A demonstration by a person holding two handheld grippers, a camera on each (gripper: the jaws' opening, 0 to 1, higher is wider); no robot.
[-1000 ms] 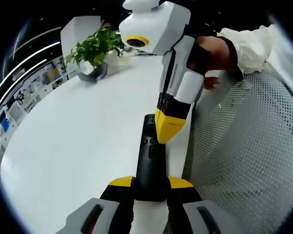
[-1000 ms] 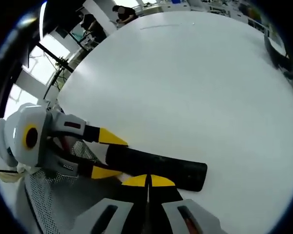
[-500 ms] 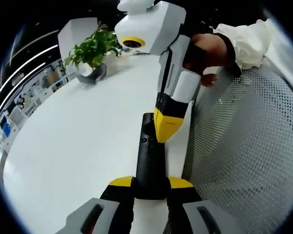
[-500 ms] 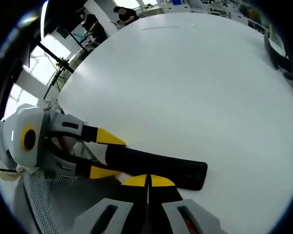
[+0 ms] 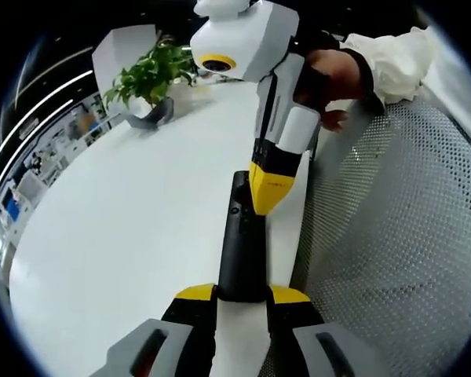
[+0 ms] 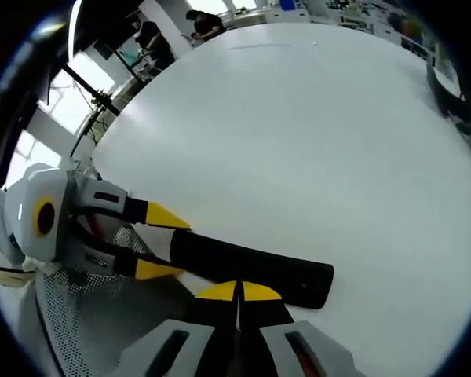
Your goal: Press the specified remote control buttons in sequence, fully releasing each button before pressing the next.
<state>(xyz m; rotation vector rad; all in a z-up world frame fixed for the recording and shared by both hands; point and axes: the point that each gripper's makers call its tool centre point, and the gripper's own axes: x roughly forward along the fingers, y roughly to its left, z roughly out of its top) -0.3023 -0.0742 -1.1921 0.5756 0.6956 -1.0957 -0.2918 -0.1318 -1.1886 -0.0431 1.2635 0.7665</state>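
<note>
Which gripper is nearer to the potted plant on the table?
Right. The right gripper sits on the remote, partway toward the potted plant. The left gripper clamps the remote's end farthest from it.

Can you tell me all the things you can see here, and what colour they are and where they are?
remote control: 1, black, long, lying on the table near its edge, one end between the left gripper's jaws
table: 1, white, large, under everything
potted plant: 1, green leaves in a dark pot, at the far end of the table
mesh chair surface: 1, grey with small holes, beside the table edge
people: 2, dark clothes, far off past the table
left gripper: 1, white and black with yellow tips, clamped on the remote's end
right gripper: 1, same colours, jaws shut, tip at the remote's buttons
hand: 1, white sleeve, holding the right gripper
</note>
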